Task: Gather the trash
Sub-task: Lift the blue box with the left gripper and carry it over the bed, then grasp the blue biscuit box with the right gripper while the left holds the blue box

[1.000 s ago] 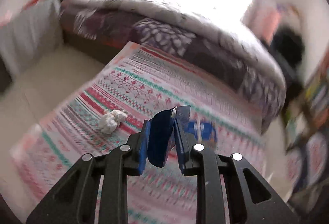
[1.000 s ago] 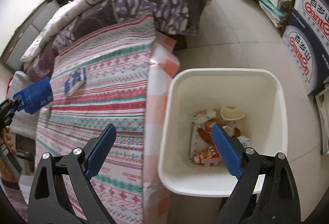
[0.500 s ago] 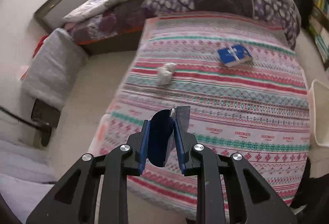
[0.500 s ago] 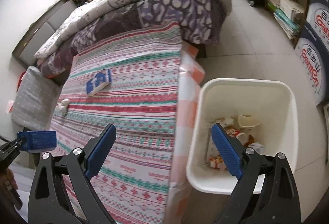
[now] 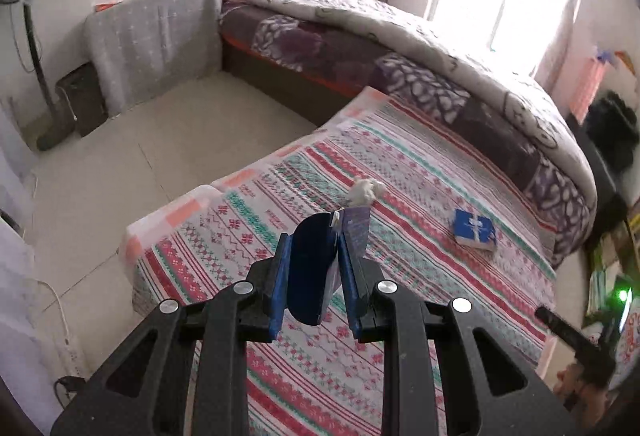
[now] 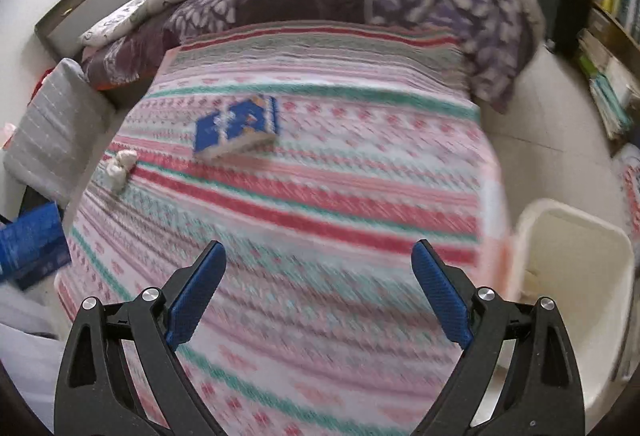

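The bed point(image 6: 320, 196) lay below both claws, under a striped cover. The white bin point(image 6: 576, 276) stood on the floor just right of the right claw point(image 6: 318, 292), whose jaws stood wide apart and empty. A blue packet point(image 6: 236, 126) lay ahead of it; a crumpled tissue point(image 6: 118, 168) ahead-left. The left claw point(image 5: 316, 264) was clenched on a blue wrapper point(image 5: 314, 268).

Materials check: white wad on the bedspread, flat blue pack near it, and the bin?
White wad: looks like crumpled tissue or paper, matte, with soft irregular folds. Flat blue pack: probably a soft printed pack, slightly glossy, with white edges; too blurred to be sure. Bin: likely moulded plastic, cream, with smooth walls and a rounded rim.
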Demonstrator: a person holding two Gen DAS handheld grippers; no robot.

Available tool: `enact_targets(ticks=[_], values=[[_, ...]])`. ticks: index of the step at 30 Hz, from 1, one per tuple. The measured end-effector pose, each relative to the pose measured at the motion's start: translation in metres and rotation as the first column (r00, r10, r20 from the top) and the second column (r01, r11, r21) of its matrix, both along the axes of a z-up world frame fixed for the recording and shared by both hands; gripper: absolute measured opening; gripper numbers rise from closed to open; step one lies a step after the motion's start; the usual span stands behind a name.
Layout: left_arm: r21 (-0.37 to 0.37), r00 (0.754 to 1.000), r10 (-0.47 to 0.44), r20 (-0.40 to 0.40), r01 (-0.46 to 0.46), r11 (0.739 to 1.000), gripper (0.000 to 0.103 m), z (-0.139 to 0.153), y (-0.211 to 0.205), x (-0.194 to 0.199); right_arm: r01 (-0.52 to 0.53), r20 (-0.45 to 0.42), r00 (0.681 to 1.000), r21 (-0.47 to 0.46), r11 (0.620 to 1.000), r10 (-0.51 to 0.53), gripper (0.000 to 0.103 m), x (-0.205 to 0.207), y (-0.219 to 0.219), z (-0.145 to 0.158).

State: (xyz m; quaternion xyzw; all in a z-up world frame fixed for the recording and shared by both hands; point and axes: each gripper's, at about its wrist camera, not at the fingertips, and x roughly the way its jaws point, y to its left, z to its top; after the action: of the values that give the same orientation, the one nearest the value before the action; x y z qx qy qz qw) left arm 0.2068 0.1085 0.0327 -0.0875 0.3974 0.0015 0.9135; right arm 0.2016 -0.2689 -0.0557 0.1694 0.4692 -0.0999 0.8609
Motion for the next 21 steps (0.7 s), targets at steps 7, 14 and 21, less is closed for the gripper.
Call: enact_targets(ticks=[7, 14, 21], values=[[-0.102, 0.999, 0.033, 0.016, -0.032, 0.994, 0.024, 0.0, 0.028, 0.015, -0.36, 0.027, 0.919, -0.35, 0.865, 0.393, 0.096, 0.085, 0.045, 0.0], [-0.067, 0.998, 0.066, 0.021, -0.065, 0.996, 0.024, -0.006, 0.034, 0.027, -0.643, -0.196, 0.739, -0.492, 0.587, 0.645, 0.096, 0.142, 0.084, -0.041], [-0.07, 0.996, 0.094, 0.008, -0.094, 0.993, 0.024, -0.009, 0.046, 0.035, -0.714, -0.238, 0.682, -0.422, 0.559, 0.691, 0.095, 0.176, 0.082, -0.063]])
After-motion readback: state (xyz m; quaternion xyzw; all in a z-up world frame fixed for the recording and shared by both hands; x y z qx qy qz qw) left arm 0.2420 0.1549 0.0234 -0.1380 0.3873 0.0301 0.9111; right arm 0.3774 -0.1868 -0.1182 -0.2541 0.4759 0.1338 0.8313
